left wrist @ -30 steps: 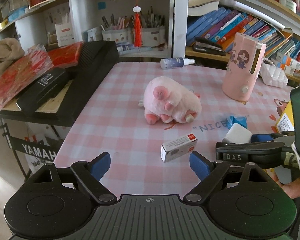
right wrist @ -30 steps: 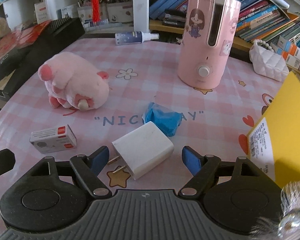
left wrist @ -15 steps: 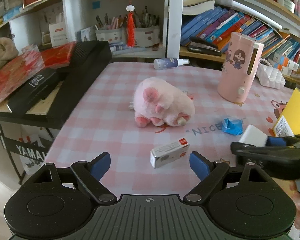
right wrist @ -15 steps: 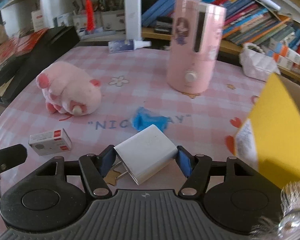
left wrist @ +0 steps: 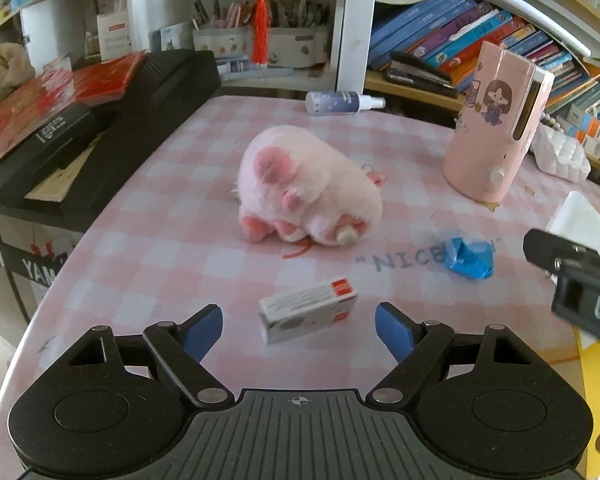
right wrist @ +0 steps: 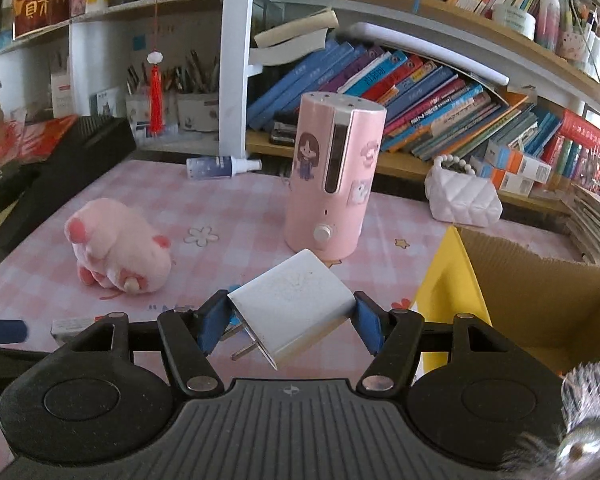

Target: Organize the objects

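While clamped: charger (right wrist: 296, 300) beside box (right wrist: 540, 288)

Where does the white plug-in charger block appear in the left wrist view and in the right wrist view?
Left wrist view: the white plug-in charger block shows at the far right edge, partly hidden behind the other tool's black finger.
Right wrist view: it sits at the lower centre, clamped in the right tool, prongs pointing lower left.
Shared landmark: the tall pink cylinder with a cartoon girl.
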### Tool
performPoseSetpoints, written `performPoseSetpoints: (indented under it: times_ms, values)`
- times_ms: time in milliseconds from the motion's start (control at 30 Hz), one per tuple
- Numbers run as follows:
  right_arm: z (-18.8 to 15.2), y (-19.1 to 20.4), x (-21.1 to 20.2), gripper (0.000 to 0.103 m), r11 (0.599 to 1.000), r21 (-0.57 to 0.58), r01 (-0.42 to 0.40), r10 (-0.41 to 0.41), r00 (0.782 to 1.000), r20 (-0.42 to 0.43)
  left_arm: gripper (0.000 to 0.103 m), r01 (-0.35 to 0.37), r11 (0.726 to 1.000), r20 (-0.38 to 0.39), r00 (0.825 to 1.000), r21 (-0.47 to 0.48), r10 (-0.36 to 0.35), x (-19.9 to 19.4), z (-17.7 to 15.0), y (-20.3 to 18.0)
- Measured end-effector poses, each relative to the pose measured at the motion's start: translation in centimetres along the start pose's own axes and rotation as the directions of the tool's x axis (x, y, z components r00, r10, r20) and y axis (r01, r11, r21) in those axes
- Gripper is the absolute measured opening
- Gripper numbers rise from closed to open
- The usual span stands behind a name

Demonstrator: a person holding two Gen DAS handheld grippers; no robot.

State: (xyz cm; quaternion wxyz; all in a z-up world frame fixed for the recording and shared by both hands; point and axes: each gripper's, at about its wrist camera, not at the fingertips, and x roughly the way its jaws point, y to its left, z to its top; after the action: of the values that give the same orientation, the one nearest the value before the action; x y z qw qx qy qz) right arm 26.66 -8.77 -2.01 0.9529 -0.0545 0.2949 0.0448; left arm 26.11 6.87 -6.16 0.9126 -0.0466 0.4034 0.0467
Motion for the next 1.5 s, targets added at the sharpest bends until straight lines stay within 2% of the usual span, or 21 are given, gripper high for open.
performPoseSetpoints:
  times_ms: [167,233,267,300,500,733,967,1167,1267,1500]
  values:
    - [0.0,0.1,-0.2,0.063,1.0,-0.007,-0.01,0.01,1.0,0.0,0.073,-0.045,0.999,-0.013,0.999,-0.028,0.045,1.6,0.3,-0.7]
    - [0.0,0.1,-0.3,0.063,1.0,-0.011,-0.009,0.009,1.0,0.0,0.064,-0.055,0.998,-0.017,0.998,-0.043,0.054,2.0,0.3,-0.6]
    - [-0.1,0.1,-0.3,0.063,1.0,-0.013,-0.008,0.008,1.0,-0.001,0.054,-0.046,0.998,-0.019,0.999,-0.049,0.045,2.1,0.3,-0.5]
    - [-0.1,0.1,-0.3,0.063,1.0,-0.015,-0.008,0.008,1.0,-0.003,0.053,-0.049,0.998,-0.012,0.999,-0.044,0.048,2.0,0.3,-0.5]
    - [-0.3,0.0,-0.2,0.063,1.0,-0.014,-0.021,0.021,1.0,-0.021,0.053,-0.002,0.999,-0.003,1.0,-0.05,0.002,0.6,0.2,0.6]
    - [-0.6,0.5,-1.2,0.063,0.997,-0.034,-0.065,0.064,0.997,-0.037,0.053,0.034,0.999,0.041,0.999,-0.036,-0.033,-3.6,-0.4,2.7]
    - [-1.5,0.2,-4.5,0.063,0.992,-0.05,-0.114,0.111,0.992,-0.06,0.053,0.105,0.994,0.081,0.991,0.007,-0.105,-8.7,-1.9,3.3]
    - [-3.4,-0.1,-8.0,0.063,0.992,-0.035,-0.118,0.114,0.99,-0.085,0.053,0.164,0.985,0.112,0.979,0.052,-0.169,-12.2,-3.7,3.1]
    - [-4.3,0.2,-9.2,0.063,0.993,0.001,-0.114,0.114,0.988,-0.104,0.053,0.171,0.983,0.121,0.977,0.068,-0.178,-13.5,-4.8,3.3]
    - [-5.6,1.3,-12.4,0.063,0.993,-0.007,-0.115,0.114,0.99,-0.082,0.053,0.187,0.98,0.137,0.971,0.066,-0.194,-16.0,-7.0,4.4]
